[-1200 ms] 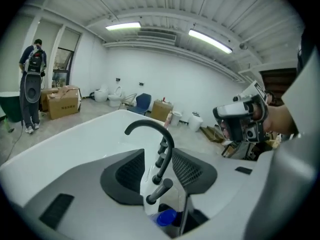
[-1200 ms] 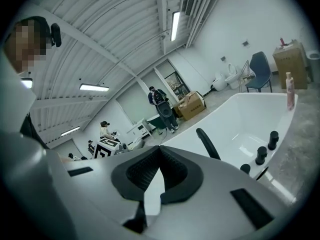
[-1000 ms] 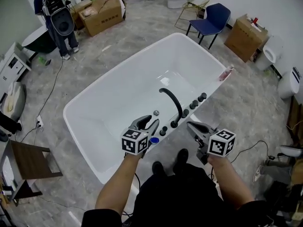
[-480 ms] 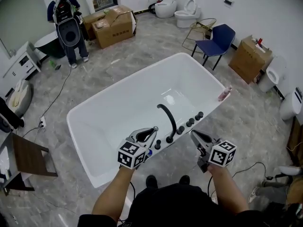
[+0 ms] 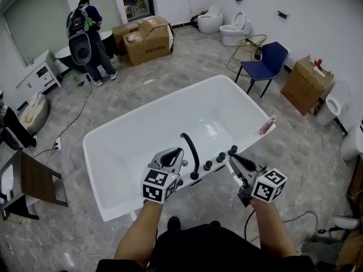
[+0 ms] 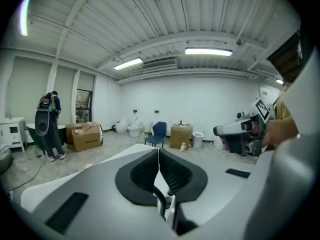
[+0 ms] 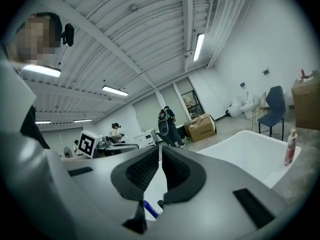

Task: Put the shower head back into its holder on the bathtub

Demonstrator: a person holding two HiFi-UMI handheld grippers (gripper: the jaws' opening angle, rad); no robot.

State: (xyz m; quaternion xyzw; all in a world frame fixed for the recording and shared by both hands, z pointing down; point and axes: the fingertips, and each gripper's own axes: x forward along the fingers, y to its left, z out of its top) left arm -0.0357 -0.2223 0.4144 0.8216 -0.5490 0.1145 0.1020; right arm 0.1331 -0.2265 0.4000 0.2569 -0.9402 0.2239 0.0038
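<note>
One bathtub (image 5: 129, 147) with black arched spout (image 5: 191, 149)

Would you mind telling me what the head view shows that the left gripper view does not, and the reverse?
Only the head view: the full outline of the bathtub from above, and the wooden table at left. Only the left gripper view: the ceiling light strips and the left gripper with jaws shut together, nothing between them. Both: the right gripper, the blue chair, the cardboard boxes and the standing person.
</note>
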